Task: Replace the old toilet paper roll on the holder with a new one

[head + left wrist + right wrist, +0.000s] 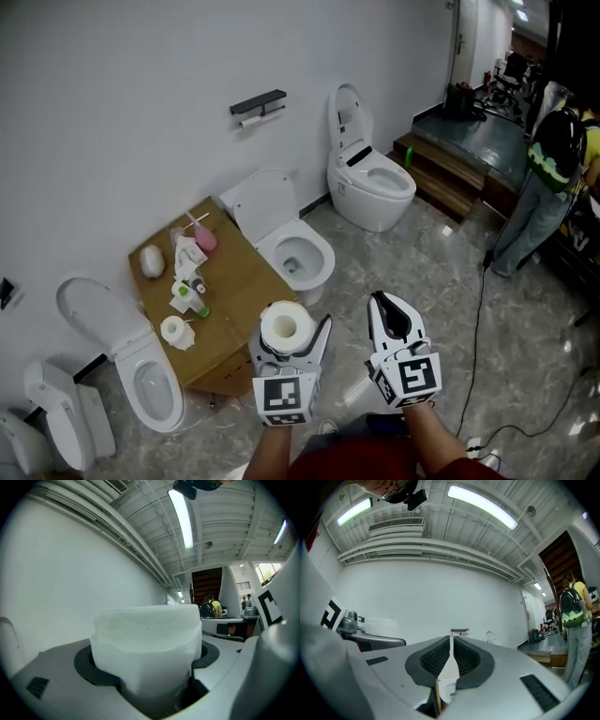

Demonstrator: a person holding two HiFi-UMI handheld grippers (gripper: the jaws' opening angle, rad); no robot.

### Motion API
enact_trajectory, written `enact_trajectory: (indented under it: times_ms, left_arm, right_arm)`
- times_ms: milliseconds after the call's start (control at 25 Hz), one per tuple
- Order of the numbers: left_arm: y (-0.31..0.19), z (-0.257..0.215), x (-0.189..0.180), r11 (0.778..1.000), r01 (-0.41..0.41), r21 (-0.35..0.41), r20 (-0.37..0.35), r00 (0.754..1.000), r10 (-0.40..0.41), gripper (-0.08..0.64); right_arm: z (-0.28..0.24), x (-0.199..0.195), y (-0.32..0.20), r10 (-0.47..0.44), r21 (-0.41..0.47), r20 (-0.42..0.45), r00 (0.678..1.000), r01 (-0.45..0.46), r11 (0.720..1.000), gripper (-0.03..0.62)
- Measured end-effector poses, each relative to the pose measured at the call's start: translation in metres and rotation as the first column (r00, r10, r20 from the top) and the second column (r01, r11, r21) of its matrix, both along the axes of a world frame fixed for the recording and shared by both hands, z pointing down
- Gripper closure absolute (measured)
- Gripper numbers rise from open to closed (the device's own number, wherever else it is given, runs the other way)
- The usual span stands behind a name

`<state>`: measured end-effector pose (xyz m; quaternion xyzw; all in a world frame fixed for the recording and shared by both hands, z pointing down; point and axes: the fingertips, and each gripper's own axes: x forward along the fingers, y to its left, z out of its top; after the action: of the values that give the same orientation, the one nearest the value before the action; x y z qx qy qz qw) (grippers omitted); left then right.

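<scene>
Though well ahead, holder (258, 105) beyond toilet (292, 246).

White wall (112, 56), grey marble floor (441, 272), toilets (370, 178), ceiling strip lights (180, 517).

Three paper rolls (286, 326) (175, 331) (250, 121), two tools (291, 323) (381, 300), one wall holder (258, 101), one person (548, 178), four or perhaps five toilets (370, 178) (295, 253) (141, 366) (58, 422)

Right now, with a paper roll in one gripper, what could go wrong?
The soft new roll could slip from the left gripper and land in the open toilet bowl ahead. The wall holder has its old roll on, and only the shut right gripper is free to remove it.
</scene>
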<state>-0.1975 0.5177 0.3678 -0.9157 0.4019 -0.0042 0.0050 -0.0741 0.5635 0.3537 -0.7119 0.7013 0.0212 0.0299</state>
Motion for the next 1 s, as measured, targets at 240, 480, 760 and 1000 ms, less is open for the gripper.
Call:
enact_trajectory:
  times_ms: [240, 480, 760, 1000]
  left_arm:
    - [-0.042, 0.009, 0.039, 1.0, -0.006, -0.017, -0.003, 1.0, 0.006, 0.104]
    - [-0.102, 0.012, 0.103, 0.999, 0.019, -0.031, 0.014, 1.0, -0.019, 0.103]
    - [-0.179, 0.004, 0.195, 0.998, 0.053, -0.03, 0.012, 0.999, -0.053, 0.103]
    - [-0.228, 0.016, 0.25, 0.996, 0.073, -0.046, 0.026, 0.997, -0.072, 0.104]
  right_arm:
    - [0.014, 0.041, -0.048, 0.005, -0.01, 0.021, 1.0, -0.005, 1.0, 0.555]
    - [0.015, 0.105, -0.111, -0.013, -0.004, 0.022, 1.0, 0.014, 1.0, 0.555]
    - [0.007, 0.197, -0.188, -0.039, 0.009, 0.011, 0.999, 0.039, 0.999, 0.555]
    - [0.022, 0.267, -0.237, -0.029, -0.015, 0.039, 0.999, 0.029, 0.999, 0.555]
